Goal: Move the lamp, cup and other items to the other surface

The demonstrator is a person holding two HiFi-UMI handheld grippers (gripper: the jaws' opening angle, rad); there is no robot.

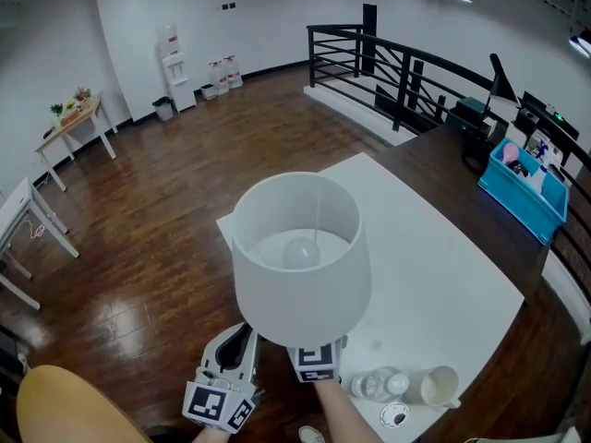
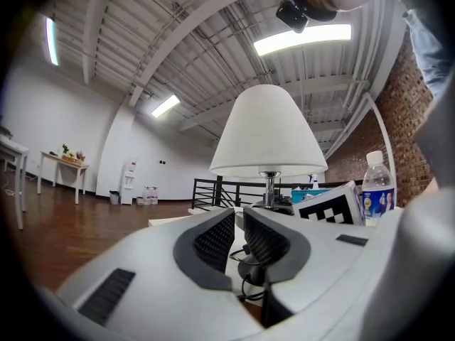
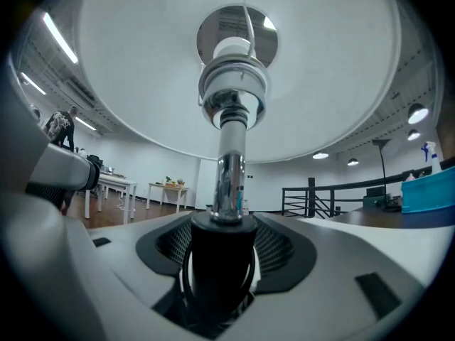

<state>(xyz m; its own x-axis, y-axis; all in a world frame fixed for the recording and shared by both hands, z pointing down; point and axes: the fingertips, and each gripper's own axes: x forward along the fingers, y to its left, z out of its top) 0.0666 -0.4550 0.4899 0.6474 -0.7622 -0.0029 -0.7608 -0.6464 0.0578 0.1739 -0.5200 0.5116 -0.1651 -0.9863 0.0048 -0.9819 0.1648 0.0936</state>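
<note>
The lamp (image 1: 297, 289) stands at the near edge of the white table (image 1: 443, 284). Its shade is a smooth, matt white drum that narrows toward the open top, and a round frosted bulb (image 1: 298, 252) shows inside. Under the shade a polished chrome stem (image 3: 229, 183) runs down into a matt black cylinder (image 3: 217, 268) with a thin black cord looped round it.

The right gripper (image 3: 219, 244) has this black cylinder between its jaws. The jaws stand apart, with the dark meshed pads visible on either side of the cylinder and not pressing on it. In the head view the shade hides these jaws. The left gripper (image 2: 239, 234) sits just to the left of the lamp's foot. Its jaws are nearly together, with only a narrow slit between the ribbed pads and nothing in it.

To the right of the lamp, on the same white table, is a clear plastic bottle (image 2: 377, 183) with a white cap. Beside it is a white cup (image 1: 441, 386) whose inside cannot be seen. A small round thing (image 1: 394, 416) near them is too small to tell.

On the dark wooden table (image 1: 434, 160) beyond, a bright blue plastic bin (image 1: 523, 190) holds a jumble of small things that are hard to make out. A rounded yellow chair back (image 1: 65, 404) is cut off at the lower left.
</note>
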